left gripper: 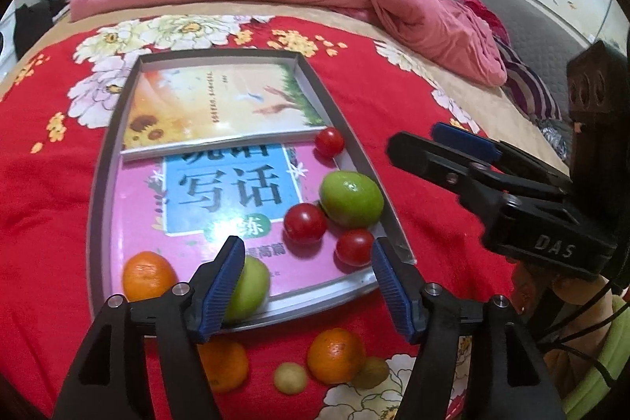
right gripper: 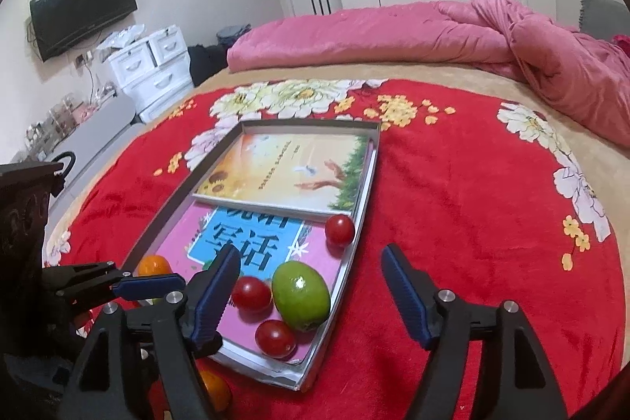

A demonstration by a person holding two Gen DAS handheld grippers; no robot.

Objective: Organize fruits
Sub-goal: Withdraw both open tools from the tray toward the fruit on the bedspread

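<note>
I saw both units with jaws apart, gripping nothing: the left hand-held gripper [left gripper: 307,258] and the right hand-held gripper [right gripper: 311,266], each above the near end of the shallow box [left gripper: 103,160] on the bed's red floral blanket [left gripper: 413,97]. Inside, on two books, lay three cherry tomatoes [left gripper: 305,223], two green fruits [left gripper: 351,198] and one mandarin [left gripper: 147,276]. Two mandarins [left gripper: 336,356] lay outside, on the blanket.

Three red tomatoes [left gripper: 304,223], two big green fruits [left gripper: 351,198] and one orange [left gripper: 148,275] in the tray [left gripper: 103,160] — two books [left gripper: 220,101] under them. Outside — two more oranges [left gripper: 336,356], two small green fruits [left gripper: 290,377].
</note>
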